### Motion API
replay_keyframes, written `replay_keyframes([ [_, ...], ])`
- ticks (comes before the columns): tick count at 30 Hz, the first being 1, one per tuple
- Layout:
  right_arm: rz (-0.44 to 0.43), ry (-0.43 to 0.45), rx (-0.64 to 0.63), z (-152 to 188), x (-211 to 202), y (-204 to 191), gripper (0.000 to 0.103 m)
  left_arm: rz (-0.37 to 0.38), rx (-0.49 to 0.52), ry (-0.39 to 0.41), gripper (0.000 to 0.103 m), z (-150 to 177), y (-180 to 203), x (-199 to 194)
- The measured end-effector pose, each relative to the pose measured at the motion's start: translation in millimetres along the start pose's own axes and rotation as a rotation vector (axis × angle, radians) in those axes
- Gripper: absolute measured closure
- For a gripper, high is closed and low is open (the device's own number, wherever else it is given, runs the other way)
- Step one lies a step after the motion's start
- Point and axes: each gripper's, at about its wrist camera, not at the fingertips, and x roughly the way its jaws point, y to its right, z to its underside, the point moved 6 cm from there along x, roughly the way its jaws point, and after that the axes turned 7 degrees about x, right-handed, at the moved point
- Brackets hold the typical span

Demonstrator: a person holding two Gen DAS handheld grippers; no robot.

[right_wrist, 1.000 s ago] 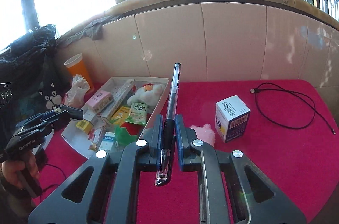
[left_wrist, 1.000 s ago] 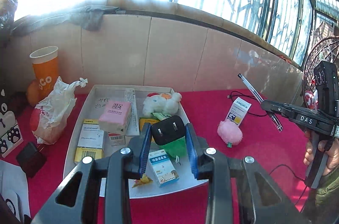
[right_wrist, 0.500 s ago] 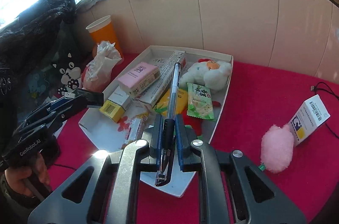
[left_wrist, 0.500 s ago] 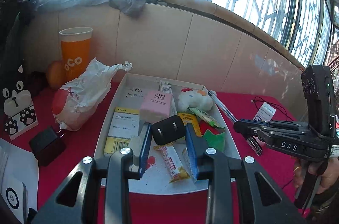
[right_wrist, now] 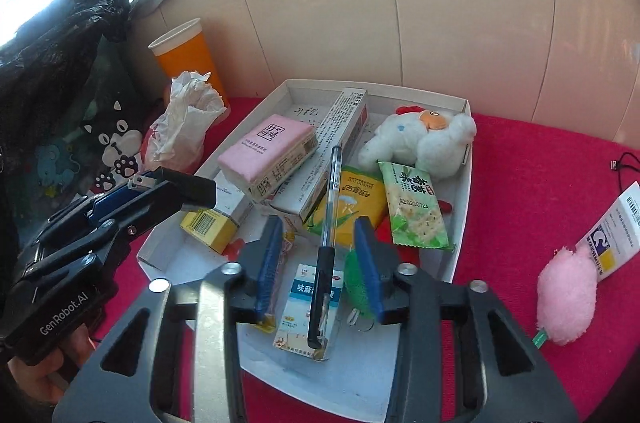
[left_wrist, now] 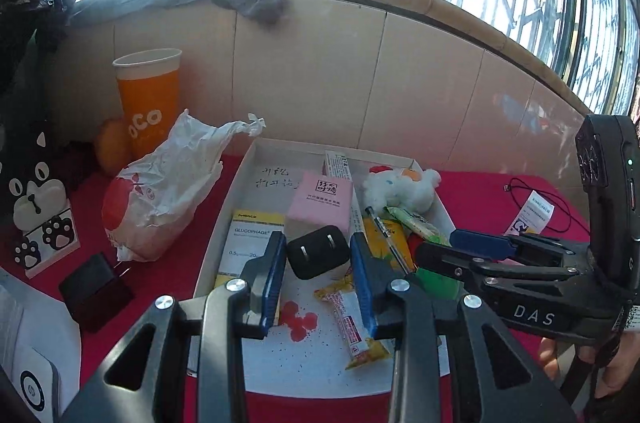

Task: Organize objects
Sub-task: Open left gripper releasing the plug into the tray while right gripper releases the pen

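the right gripper point(right_wrist: 318, 257) stood over the near part of the white tray point(right_wrist: 466, 191), its jaws opening wide and its blue pads no longer touching the pen point(right_wrist: 329, 223), which lay loose between them, its dark grip end resting on a small blue-and-white box point(right_wrist: 298, 307) and its clear barrel running away from the gripper across a yellow packet point(right_wrist: 354, 201). judged by its look, the pen was light, stiff and smooth, likely to roll, and best pinched across its rubbery grip section. the left gripper point(left_wrist: 318, 257), to the right gripper's left, was tilted down over the same tray with its jaws opening; the black plug adapter point(left_wrist: 318, 251) sat between its pads, apparently about to drop. that adapter seemed a hard, compact, slick block, best held across its flat sides. beyond both, a pink box point(right_wrist: 266, 151) and a white plush toy point(right_wrist: 424, 141) lay further in the tray.
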Motion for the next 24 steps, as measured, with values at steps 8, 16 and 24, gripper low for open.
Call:
replay_keyframes([
  [8,-0.018,0.078,0.176,0,-28,45,0.01,-0.054,-0.064,0.127,0.0,-11,-9,-26],
  [16,0.01,0.162,0.199,-8,-64,77,0.01,-0.037,-0.076,0.164,0.0,-18,1,-42],
  [24,0.253,0.239,0.228,-24,-106,197,0.01,0.073,-0.091,0.157,0.0,-14,21,-42],
])
